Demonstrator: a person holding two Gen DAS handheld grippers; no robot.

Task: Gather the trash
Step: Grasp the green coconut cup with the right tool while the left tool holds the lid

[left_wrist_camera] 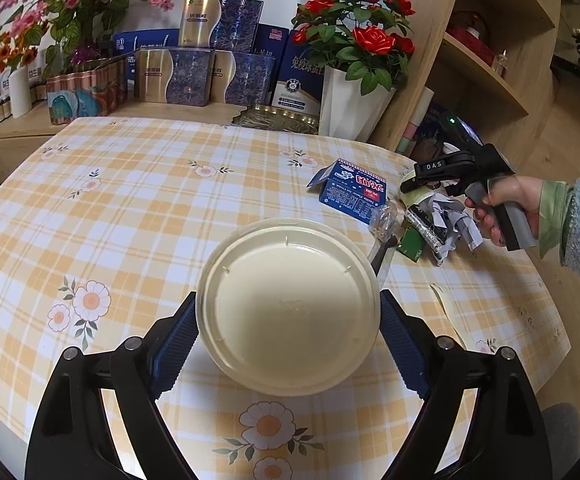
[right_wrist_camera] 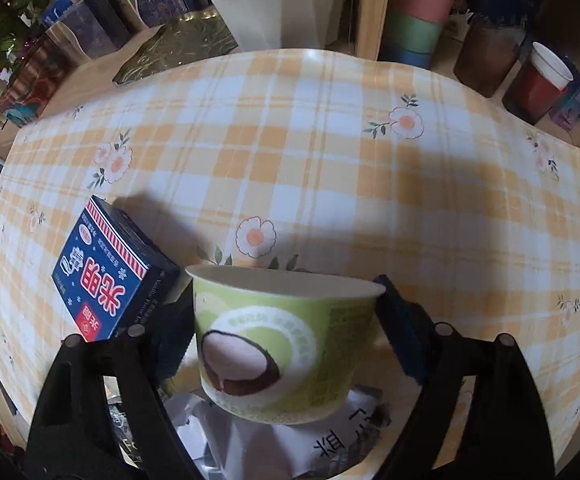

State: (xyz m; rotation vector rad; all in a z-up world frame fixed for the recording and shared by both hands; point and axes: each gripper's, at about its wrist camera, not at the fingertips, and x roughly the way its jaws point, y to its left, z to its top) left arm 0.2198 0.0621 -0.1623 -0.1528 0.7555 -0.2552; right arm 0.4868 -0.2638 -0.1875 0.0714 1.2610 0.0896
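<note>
The left gripper [left_wrist_camera: 287, 320] reaches level over the checked table [left_wrist_camera: 129, 200], its blue pads [left_wrist_camera: 173, 344] clamped on either side of a cream bowl [left_wrist_camera: 290, 312] at frame centre. At 2 o'clock from the bowl the right hand [left_wrist_camera: 506, 212] holds the right gripper [right_wrist_camera: 285, 320] by its handle above the trash pile. In the right wrist view its fingers grip a green coconut cup [right_wrist_camera: 285, 340], upright, over crumpled paper [right_wrist_camera: 273, 448]. A blue box [right_wrist_camera: 113, 272] lies at 9 o'clock, just beside the left finger. A clear wrapper [left_wrist_camera: 384, 218] sits between box and paper. A vase of red roses [left_wrist_camera: 354, 92] stands at 12.
</note>
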